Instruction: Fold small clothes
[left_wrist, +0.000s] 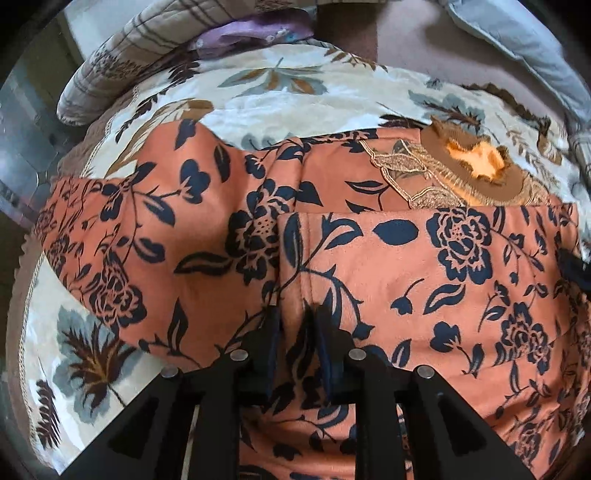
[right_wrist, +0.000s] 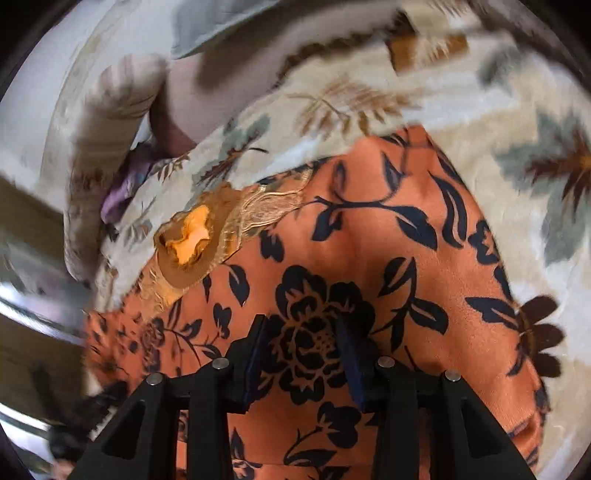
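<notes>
a: jaws first. the left gripper (left_wrist: 293, 314) has its jaws narrowly parted, with the hemmed edge of the orange floral garment (left_wrist: 406, 280) running up between them. whether the pads actually pinch that edge i cannot tell.

b: and the right gripper (right_wrist: 301, 328)?

a: jaws standing apart over a dark rose on the same cloth, nothing pinched between them as far as i can see, so released.

b: how far along, in your view?

a: i judge it partly folded. in the left wrist view one panel already lies doubled over the rest, its straight edge across the middle. the left side beyond that is loose and rumpled, and the embroidered neckline (left_wrist: 476, 173) at the far side is uncovered. so more folds remain.

b: where does it lie?

a: spread on a pale leaf-print bedcover (left_wrist: 280, 96), with a striped pillow (left_wrist: 122, 55) further back.

b: anything unclear?

a: the right wrist view is smeared, so its far edges are mush. the garment's near end is cut off under both grippers.
</notes>
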